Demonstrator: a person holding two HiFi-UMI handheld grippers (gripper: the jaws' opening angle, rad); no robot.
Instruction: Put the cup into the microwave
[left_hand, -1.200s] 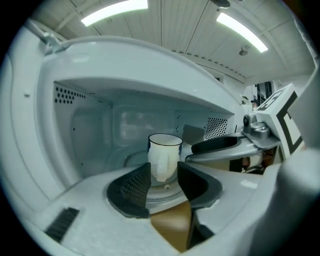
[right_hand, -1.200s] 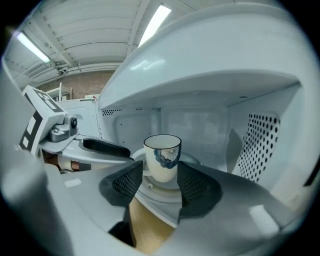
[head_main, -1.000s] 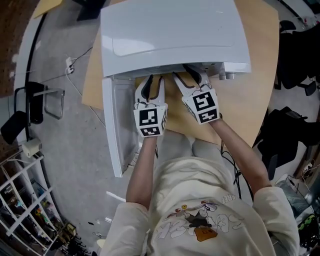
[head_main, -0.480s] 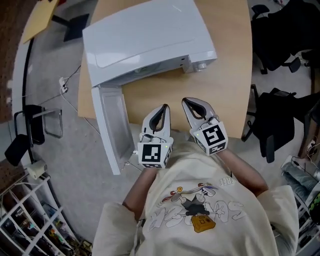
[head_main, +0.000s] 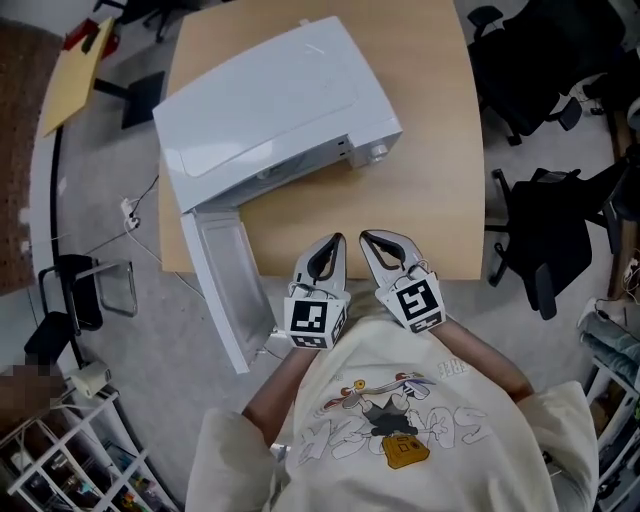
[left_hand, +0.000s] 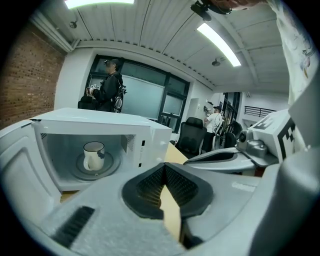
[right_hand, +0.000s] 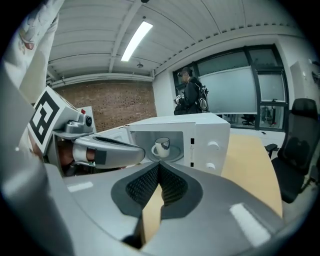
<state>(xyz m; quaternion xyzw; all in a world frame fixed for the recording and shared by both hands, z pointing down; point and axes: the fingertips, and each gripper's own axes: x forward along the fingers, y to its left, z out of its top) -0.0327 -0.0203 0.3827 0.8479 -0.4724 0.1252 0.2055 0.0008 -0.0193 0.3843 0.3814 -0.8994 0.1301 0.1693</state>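
A white cup with a dark rim (left_hand: 93, 155) (right_hand: 161, 146) stands upright on the turntable inside the white microwave (head_main: 270, 100) (right_hand: 200, 135); the head view hides it. The microwave door (head_main: 222, 285) hangs open toward the table's near left corner. My left gripper (head_main: 335, 242) (left_hand: 164, 166) and right gripper (head_main: 364, 238) (right_hand: 159, 167) hover side by side over the table's near edge, well back from the oven mouth. Both are shut with nothing between the jaws.
The wooden table (head_main: 430, 190) has bare surface between the grippers and the microwave. Black office chairs (head_main: 540, 240) stand to the right. A wire rack (head_main: 60, 450) and a cable (head_main: 130, 215) are on the floor at left. People (left_hand: 110, 90) stand by the far windows.
Both grippers have pulled back from the microwave mouth to the table's near edge and risen a little. Their jaws, apart a second ago, are closed now.
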